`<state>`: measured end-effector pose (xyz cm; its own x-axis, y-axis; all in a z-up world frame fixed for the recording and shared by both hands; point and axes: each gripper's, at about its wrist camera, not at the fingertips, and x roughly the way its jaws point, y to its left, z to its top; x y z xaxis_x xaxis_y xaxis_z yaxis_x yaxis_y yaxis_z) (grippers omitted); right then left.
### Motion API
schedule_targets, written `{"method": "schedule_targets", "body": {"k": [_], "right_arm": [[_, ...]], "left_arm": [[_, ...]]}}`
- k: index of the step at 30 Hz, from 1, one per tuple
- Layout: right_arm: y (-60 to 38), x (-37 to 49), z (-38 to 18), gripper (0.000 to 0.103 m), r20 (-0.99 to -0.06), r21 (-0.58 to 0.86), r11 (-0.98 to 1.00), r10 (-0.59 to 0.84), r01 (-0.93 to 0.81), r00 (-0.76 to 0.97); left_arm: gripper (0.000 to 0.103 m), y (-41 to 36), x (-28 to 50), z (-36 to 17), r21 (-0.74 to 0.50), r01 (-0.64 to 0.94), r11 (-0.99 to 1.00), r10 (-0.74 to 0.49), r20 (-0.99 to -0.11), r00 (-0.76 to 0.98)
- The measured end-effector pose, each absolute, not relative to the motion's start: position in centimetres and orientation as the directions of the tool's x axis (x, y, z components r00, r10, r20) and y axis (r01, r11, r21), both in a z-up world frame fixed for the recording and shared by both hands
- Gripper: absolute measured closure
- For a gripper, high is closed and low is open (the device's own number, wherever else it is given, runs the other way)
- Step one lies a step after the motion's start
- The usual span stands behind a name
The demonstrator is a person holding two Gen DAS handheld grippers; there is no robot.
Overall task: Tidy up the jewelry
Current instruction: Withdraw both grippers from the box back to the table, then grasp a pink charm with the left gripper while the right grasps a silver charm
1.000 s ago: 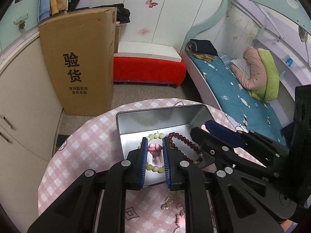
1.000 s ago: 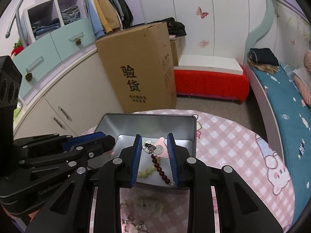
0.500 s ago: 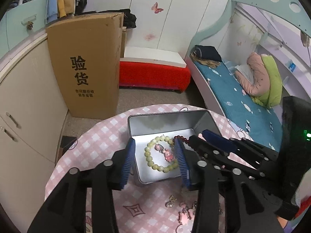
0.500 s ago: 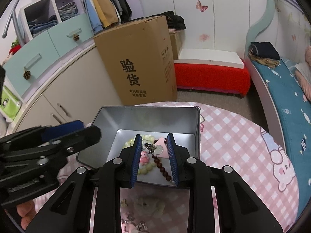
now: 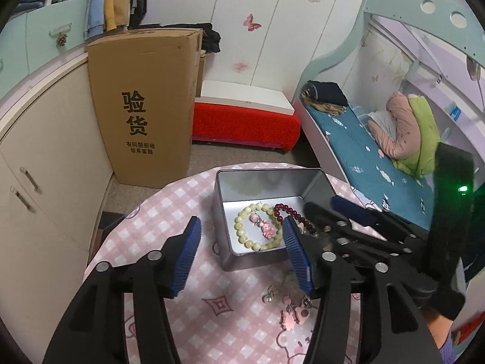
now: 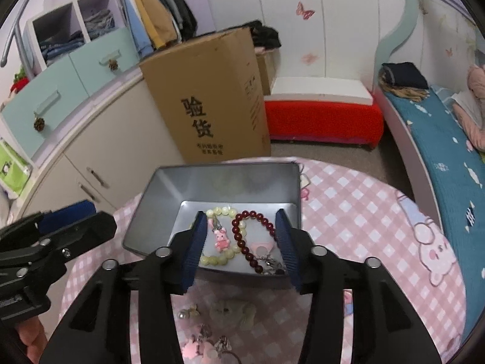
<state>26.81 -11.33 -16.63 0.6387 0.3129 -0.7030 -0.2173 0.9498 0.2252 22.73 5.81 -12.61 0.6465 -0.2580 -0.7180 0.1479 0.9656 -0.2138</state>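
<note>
Right wrist view: loose charms lie at the table's near edge. Beyond, the right gripper is opening over the tin, gripping nothing; pale bracelet and dark red bracelet lie inside. The left gripper, also opening, is empty.

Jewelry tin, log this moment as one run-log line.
tin: holds green bracelet, red bracelet | left gripper: opening, empty | right gripper: opening, empty | earrings: on table

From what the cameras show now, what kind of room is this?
Most likely a child's bedroom: a bed with teal bedding, butterfly stickers on the white wall panels, and clothes hanging over pastel drawers.
</note>
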Motion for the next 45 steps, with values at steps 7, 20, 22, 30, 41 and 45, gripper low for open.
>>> {"method": "schedule_targets", "body": {"k": [7,20,22,30,41,45], "right_arm": [[-13.3,22.7,-14.0,0.046,-0.663,0.161,0.965,0.262,-0.207,0.701],[-17.5,15.4,-17.8,0.037,-0.701,0.135,0.982,0.191,-0.135,0.687],[-17.5,14.9,-18.7,0.037,-0.712,0.146,0.98,0.198,-0.134,0.674],[-17.9,14.0,-21.4,0.037,-0.744,0.181,0.976,0.217,-0.122,0.632],[-18.6,14.1,-22.3,0.037,-0.746,0.23,0.967,0.248,-0.11,0.617],[-18.6,14.2,-22.4,0.037,-0.747,0.229,0.967,0.25,-0.114,0.616]], "left_arm": [[0.03,6.2,19.2,-11.6,-0.228,0.14,0.963,-0.259,-0.666,0.699],[0.023,3.7,14.5,-15.5,-0.154,0.153,0.976,-0.217,-0.685,0.696],[0.023,3.0,14.5,-16.9,-0.151,0.158,0.976,-0.218,-0.709,0.67],[0.023,1.2,14.6,-20.0,-0.067,0.163,0.984,-0.157,-0.753,0.639],[0.025,0.3,16.1,-21.9,-0.032,0.163,0.986,-0.125,-0.787,0.604],[0.043,0.0,16.4,-22.2,-0.007,0.166,0.986,-0.106,-0.797,0.595]]}}
